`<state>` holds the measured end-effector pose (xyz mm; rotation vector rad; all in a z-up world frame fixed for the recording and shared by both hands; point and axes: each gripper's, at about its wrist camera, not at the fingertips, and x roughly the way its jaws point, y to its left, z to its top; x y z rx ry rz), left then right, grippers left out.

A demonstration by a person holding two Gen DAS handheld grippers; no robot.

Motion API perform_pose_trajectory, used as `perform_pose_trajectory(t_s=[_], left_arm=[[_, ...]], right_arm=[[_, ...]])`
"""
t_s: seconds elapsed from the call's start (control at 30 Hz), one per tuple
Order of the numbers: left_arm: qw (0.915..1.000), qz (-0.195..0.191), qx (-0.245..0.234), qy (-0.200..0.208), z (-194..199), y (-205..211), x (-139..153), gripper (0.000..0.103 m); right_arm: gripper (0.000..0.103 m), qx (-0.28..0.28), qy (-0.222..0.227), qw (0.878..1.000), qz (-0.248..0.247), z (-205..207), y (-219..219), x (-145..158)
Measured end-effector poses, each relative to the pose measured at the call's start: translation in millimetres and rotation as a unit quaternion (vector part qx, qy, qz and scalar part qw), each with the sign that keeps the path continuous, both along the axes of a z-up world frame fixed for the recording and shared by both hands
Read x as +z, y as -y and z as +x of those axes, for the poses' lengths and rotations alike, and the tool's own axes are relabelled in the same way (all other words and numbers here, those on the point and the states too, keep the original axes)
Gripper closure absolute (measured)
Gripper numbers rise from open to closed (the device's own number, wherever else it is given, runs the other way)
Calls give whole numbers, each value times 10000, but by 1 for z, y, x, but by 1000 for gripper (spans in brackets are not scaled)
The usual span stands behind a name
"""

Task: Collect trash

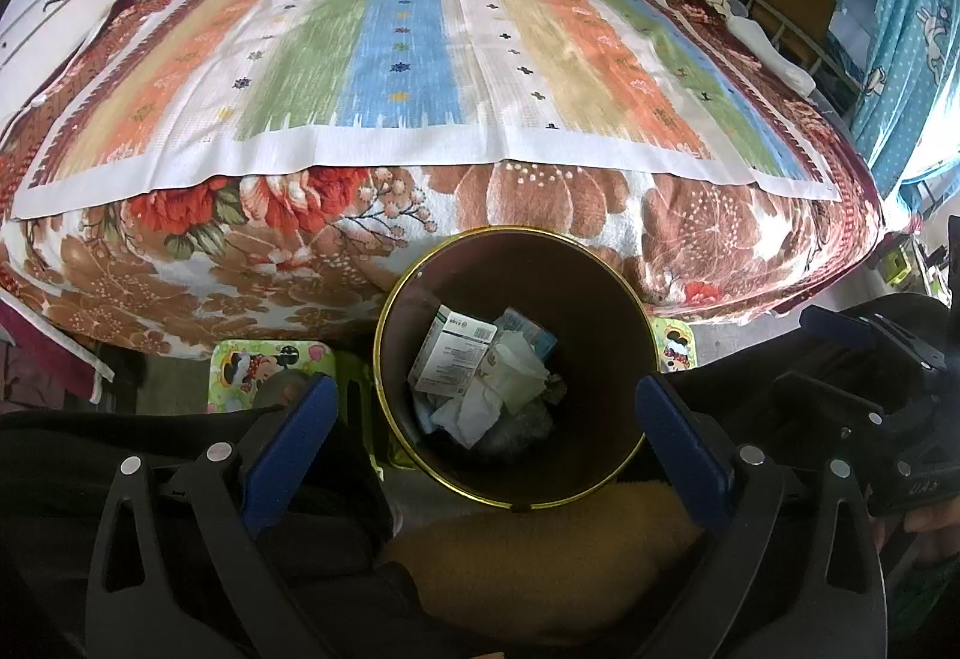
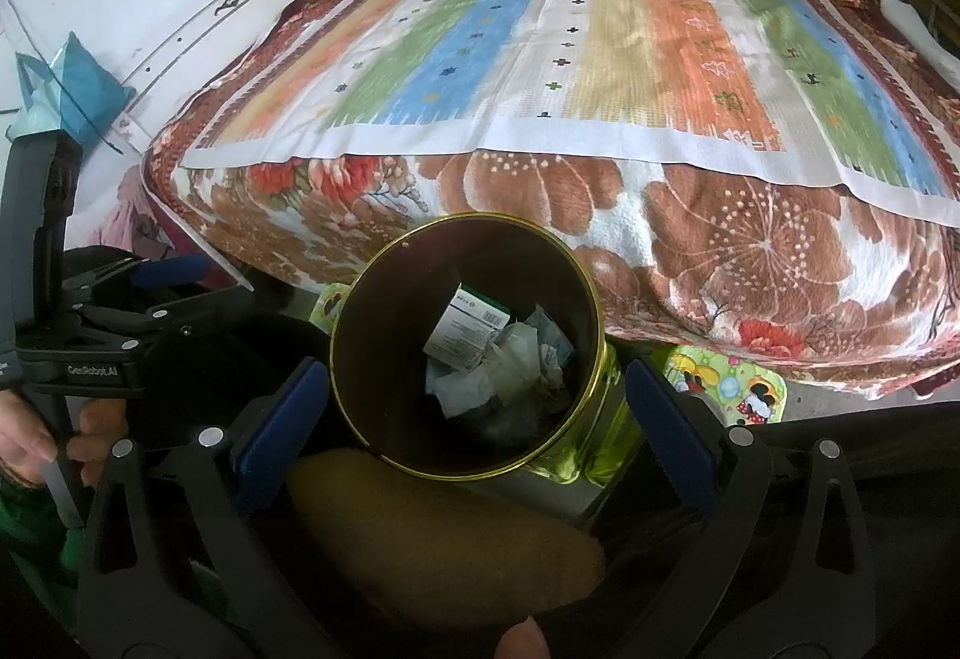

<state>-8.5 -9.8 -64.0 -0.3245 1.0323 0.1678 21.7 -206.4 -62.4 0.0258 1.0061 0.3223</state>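
A dark round bin with a gold rim stands on the floor against the bed. Inside it lie a white carton, crumpled paper and other scraps. My left gripper hangs open above the bin's near side, its blue pads on either side of the rim, holding nothing. The right wrist view shows the same bin, carton and paper. My right gripper is open and empty over the bin's near edge. The two grippers sit side by side.
The bed with a striped cloth over a floral blanket fills the background. Cartoon-printed stools flank the bin. A brown cushion-like thing lies just below it. A blue bag hangs at left.
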Motion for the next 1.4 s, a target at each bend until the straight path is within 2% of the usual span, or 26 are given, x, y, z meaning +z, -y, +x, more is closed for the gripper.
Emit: perform_pose_trajectory(t_s=[1.4], left_arm=[[10000,-22,-4,-19,1,1,-1,6]], right_arm=[[9,-17,-15,10000,23,-1,0,1]])
